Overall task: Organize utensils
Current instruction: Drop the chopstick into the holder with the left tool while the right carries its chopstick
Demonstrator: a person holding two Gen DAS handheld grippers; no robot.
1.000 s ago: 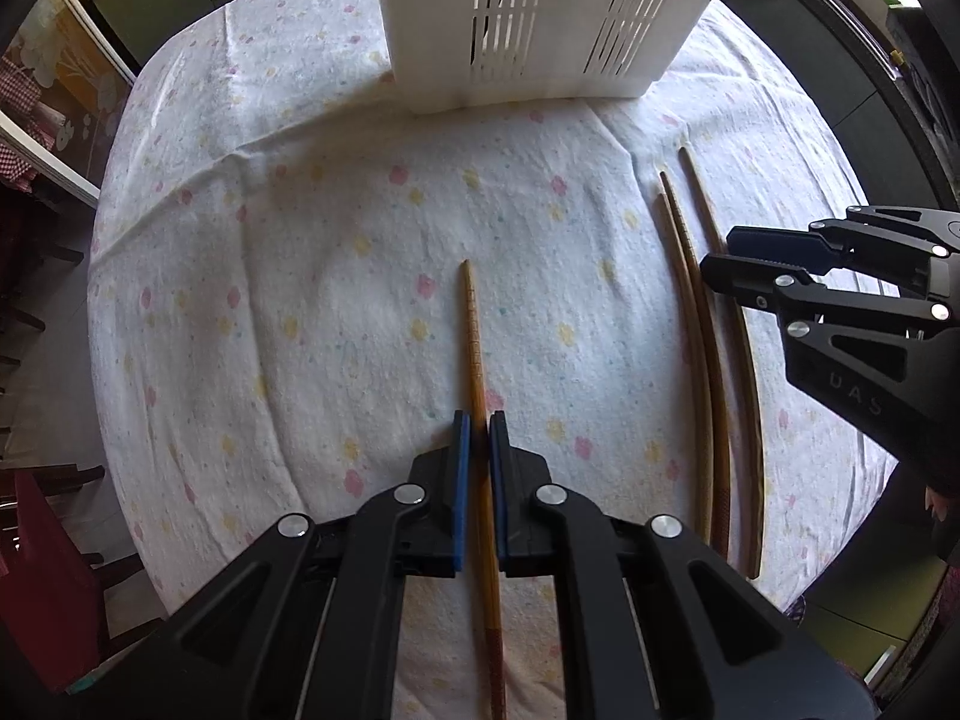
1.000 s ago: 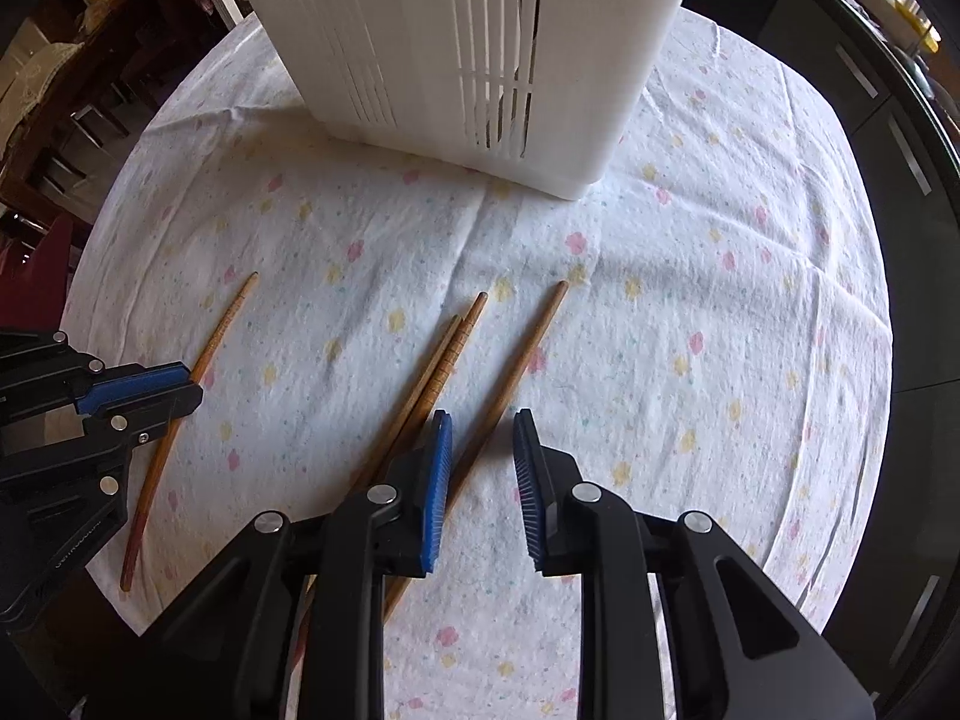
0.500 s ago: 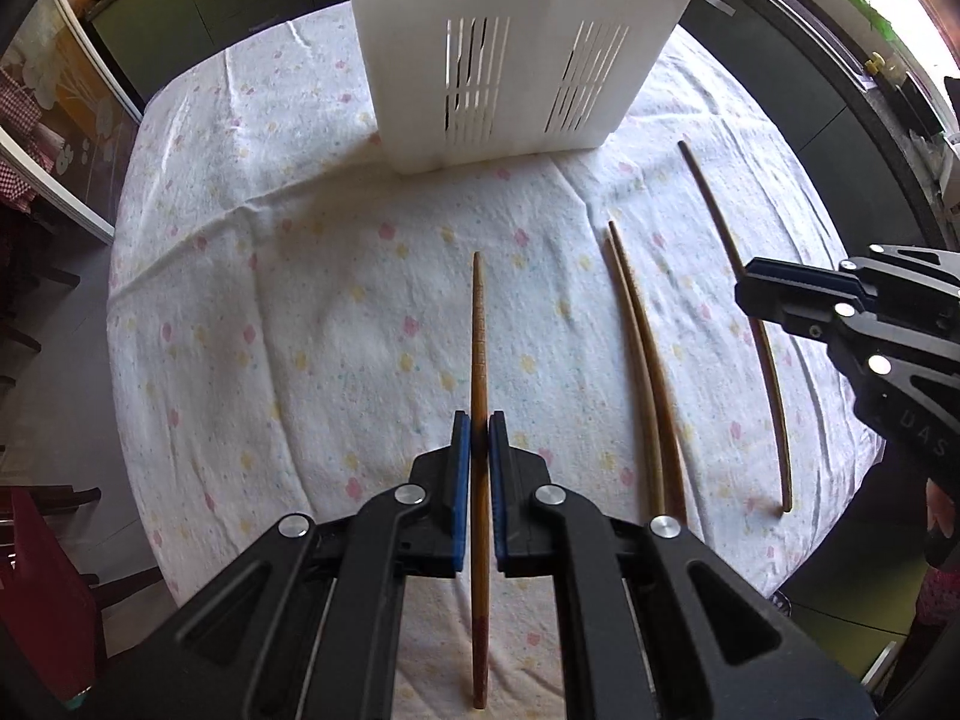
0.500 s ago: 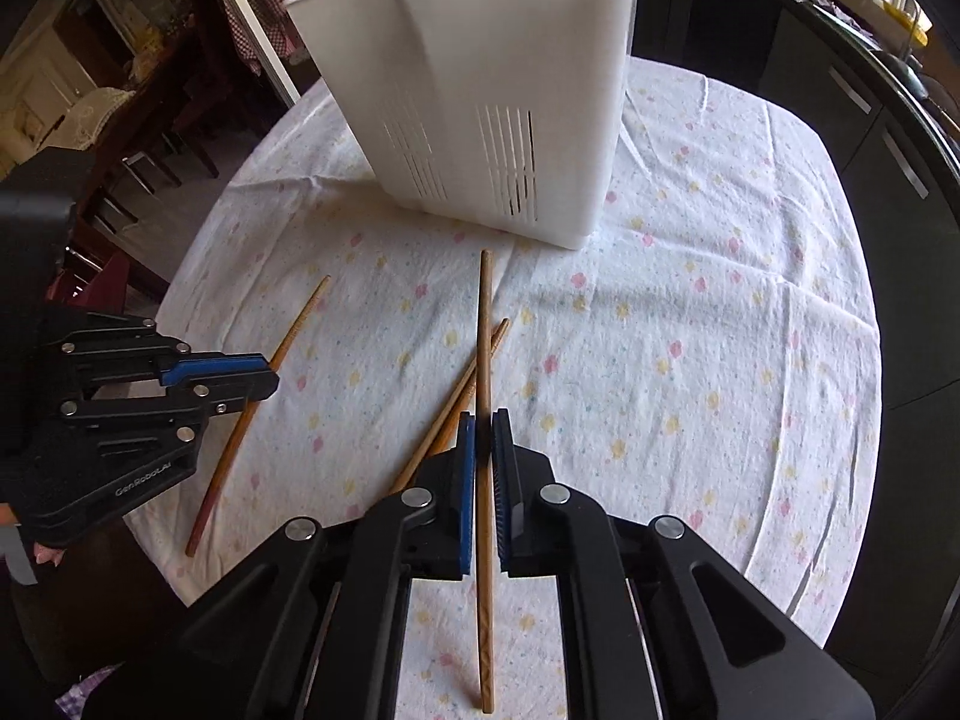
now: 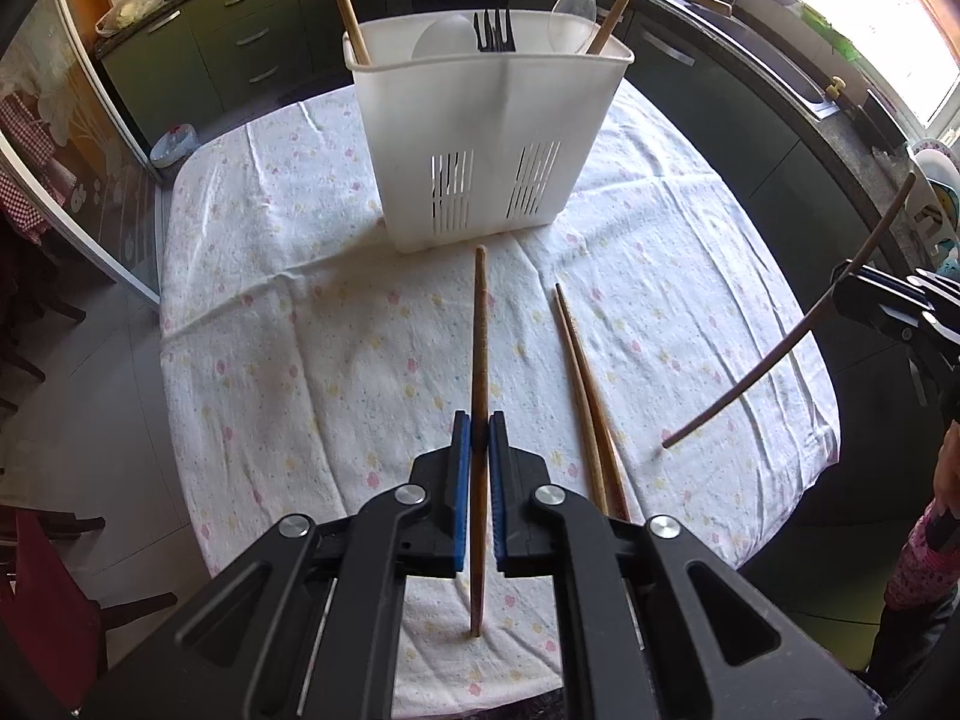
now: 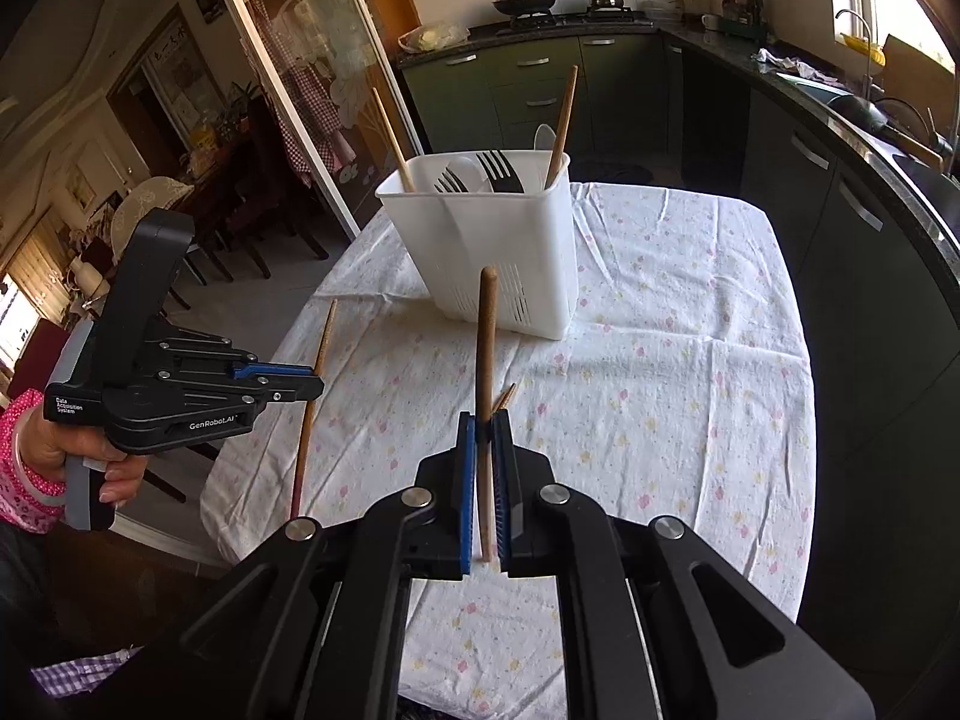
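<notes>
I am pinching a chopstick [image 5: 478,360] in each jaws' grip, carrying both toward the caddy [image 5: 489,138] at upper centre, needing upright drops.

Your holder [image 5: 489,138] hides the lower parts of the forks [image 5: 495,30], spoons [image 5: 573,12] and two chopsticks standing in it. Your left gripper [image 5: 478,438] covers the near ends of the chopstick pair [image 5: 585,396] near the table's [image 5: 288,330] front edge. The picture's right edge cuts off your right gripper [image 5: 852,294].
</notes>
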